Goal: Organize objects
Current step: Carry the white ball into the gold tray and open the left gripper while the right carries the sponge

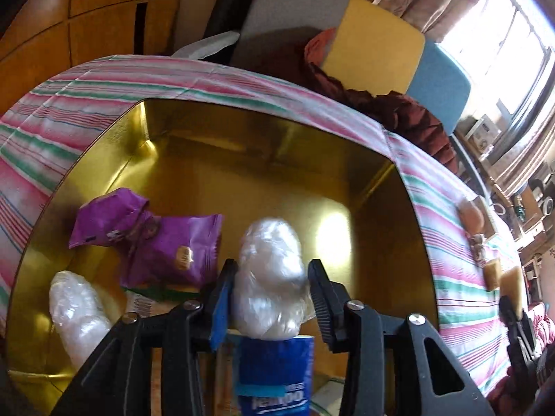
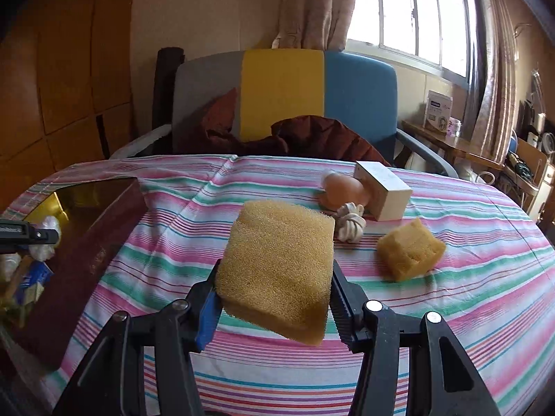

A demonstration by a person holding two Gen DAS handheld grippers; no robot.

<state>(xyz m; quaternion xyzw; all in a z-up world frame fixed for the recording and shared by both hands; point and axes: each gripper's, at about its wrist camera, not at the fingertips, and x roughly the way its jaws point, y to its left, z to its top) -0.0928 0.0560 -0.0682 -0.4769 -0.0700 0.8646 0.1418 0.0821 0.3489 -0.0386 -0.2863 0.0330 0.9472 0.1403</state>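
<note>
My left gripper (image 1: 272, 277) is shut on a white plastic-wrapped bundle (image 1: 270, 277) and holds it over the gold-lined box (image 1: 242, 159). In the box lie purple snack packets (image 1: 163, 242), another white wrapped bundle (image 1: 78, 315) and a blue tissue pack (image 1: 274, 374). My right gripper (image 2: 275, 277) is shut on a large yellow sponge (image 2: 277, 267) and holds it above the striped tablecloth. The box (image 2: 86, 242) is to its left, with the left gripper over it.
On the cloth to the right lie a smaller sponge (image 2: 411, 253), an egg (image 2: 343, 190), a wooden block (image 2: 383, 190) and a knot of rubber bands (image 2: 350, 223). A chair (image 2: 284, 97) with brown clothing stands behind the table. A cluttered desk is far right.
</note>
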